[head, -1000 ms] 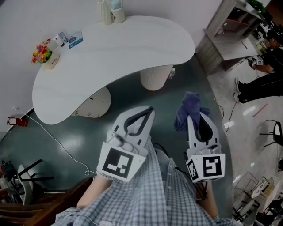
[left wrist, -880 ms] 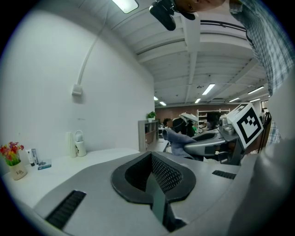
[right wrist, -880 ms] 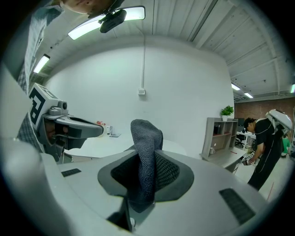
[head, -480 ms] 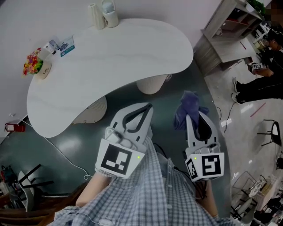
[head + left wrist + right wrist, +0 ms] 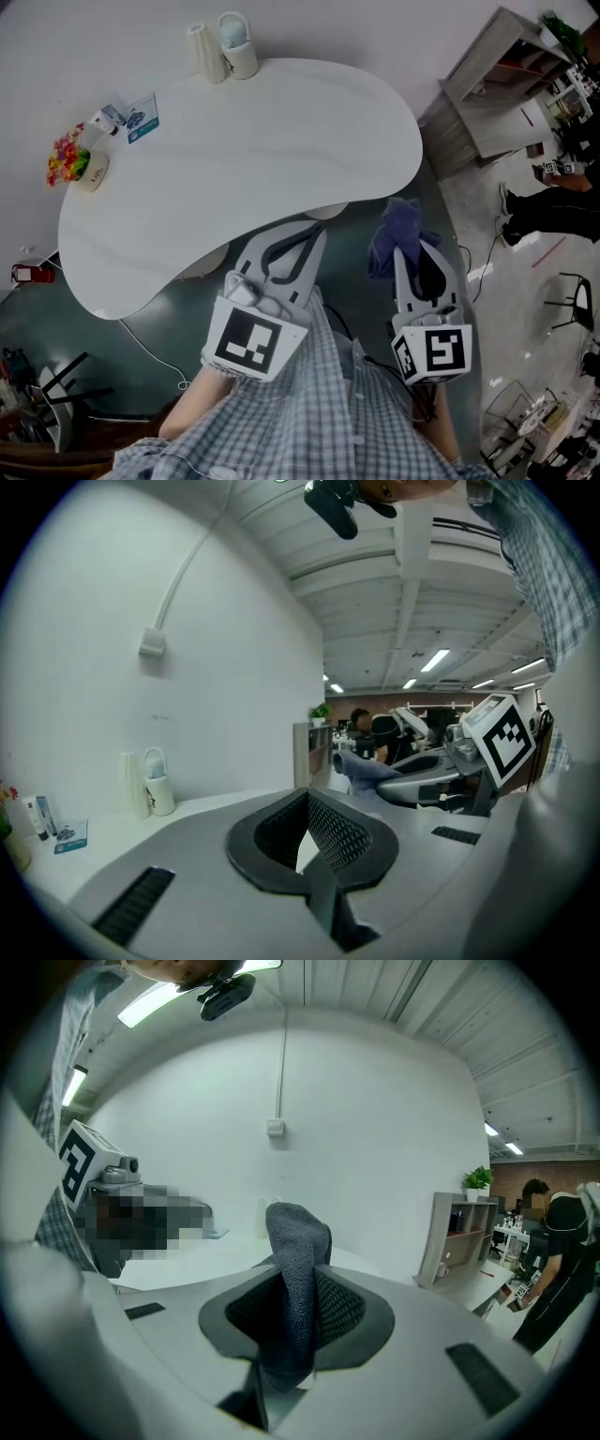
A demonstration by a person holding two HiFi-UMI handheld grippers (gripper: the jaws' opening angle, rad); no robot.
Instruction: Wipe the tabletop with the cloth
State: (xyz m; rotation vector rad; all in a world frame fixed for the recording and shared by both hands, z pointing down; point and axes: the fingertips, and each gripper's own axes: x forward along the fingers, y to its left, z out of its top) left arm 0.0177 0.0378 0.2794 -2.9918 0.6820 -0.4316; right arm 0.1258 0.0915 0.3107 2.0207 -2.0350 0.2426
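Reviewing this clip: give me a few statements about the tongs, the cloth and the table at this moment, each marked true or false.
1. The right tongs are clamped on the cloth. True.
2. The cloth lies spread flat on the table. False: it sticks up bunched from the right tongs, short of the table's near edge.
3. The left tongs grip a mug. False: they are shut on nothing, and the mug stands at the table's far edge by the wall.
4. Flowers sit at the table's left end. True.
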